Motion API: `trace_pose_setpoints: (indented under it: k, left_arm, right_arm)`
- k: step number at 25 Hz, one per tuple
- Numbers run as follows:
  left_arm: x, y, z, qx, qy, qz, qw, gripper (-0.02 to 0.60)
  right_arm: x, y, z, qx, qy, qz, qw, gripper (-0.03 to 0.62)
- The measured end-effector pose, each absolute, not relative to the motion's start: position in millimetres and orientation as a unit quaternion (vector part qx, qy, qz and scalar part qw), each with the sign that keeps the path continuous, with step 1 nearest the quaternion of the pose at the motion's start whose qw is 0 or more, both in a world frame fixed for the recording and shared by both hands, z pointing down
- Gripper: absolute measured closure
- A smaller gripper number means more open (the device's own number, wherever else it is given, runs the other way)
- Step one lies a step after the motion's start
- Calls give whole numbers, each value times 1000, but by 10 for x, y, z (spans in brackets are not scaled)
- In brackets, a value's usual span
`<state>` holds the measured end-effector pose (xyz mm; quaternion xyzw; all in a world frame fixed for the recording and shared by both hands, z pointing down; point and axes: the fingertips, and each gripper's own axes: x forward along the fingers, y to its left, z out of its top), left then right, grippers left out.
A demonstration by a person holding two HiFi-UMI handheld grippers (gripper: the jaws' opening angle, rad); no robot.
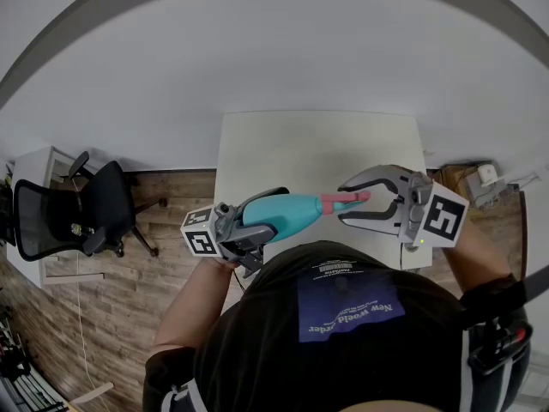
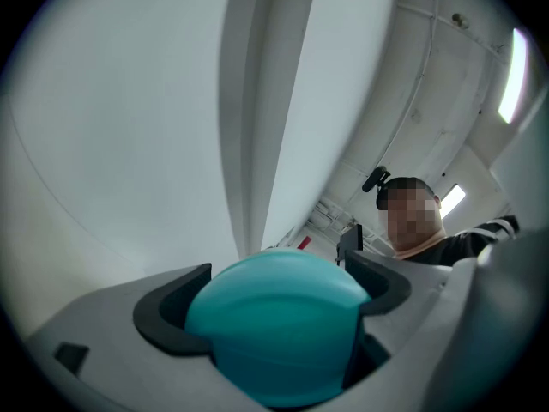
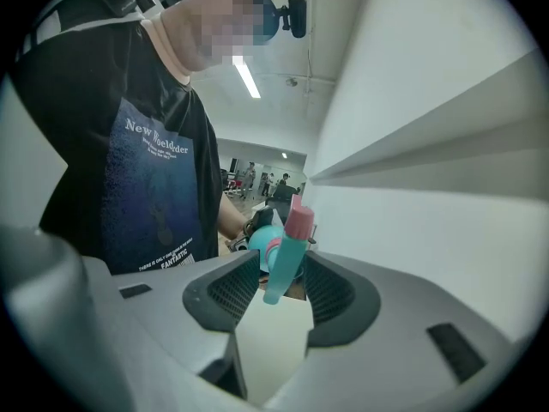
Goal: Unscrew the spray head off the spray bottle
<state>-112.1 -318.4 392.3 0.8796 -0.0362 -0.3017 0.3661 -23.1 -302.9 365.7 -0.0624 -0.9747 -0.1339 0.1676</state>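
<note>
A teal spray bottle (image 1: 287, 213) lies level over the near edge of the white table (image 1: 317, 140), its pink and teal spray head (image 1: 333, 202) pointing right. My left gripper (image 1: 256, 223) is shut on the bottle's body; in the left gripper view the rounded teal base (image 2: 274, 324) fills the space between the jaws of that gripper (image 2: 279, 292). My right gripper (image 1: 343, 201) stands open around the spray head, with a gap showing on each side. In the right gripper view the spray head (image 3: 292, 239) sits between the pads of that gripper (image 3: 281, 273), the bottle (image 3: 260, 240) behind it.
A black office chair (image 1: 94, 209) stands on the wooden floor at the left. A small stand with a white item (image 1: 480, 178) sits by the table's right edge. The person's dark shirt fills the lower middle of the head view.
</note>
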Motion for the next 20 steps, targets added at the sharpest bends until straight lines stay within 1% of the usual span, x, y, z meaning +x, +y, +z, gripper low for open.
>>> trace_pose_setpoints:
  k: [2,6,9,12,14,15,18,20]
  left_arm:
    - [-1129,-3177,3896,879,-34,-307,363,81]
    - [-1068,-3170,3862,885,-38,-309,346,81]
    - [-1031,-3177,3832,891,-46,-311,328,81]
    - [-993,-3149,3787,902,-57,-306,299,81]
    - [-956,-3121,3740,909,-64,-303,281,81]
    - [-949,-3115,3713,911,-66,-302,272,81]
    - [-949,-3103,3659,921,-71,-295,246,81]
    - [-947,-3086,3648,927,-74,-289,228,81]
  right_arm:
    - [-233,-3027,3630,-58,-978,-126,157,461]
    - [-114,-3052,3672,-53,-978,-120,159,459]
    - [13,-3108,3602,-41,-989,-57,126,459]
    - [242,-3246,3518,-49,-995,68,61,459]
    - [464,-3375,3535,-60,-981,184,9,456]
    - [561,-3439,3559,-68,-966,250,-19,422]
    - [735,-3586,3665,-101,-886,440,-108,348]
    - [715,-3564,3706,-132,-815,543,-154,329]
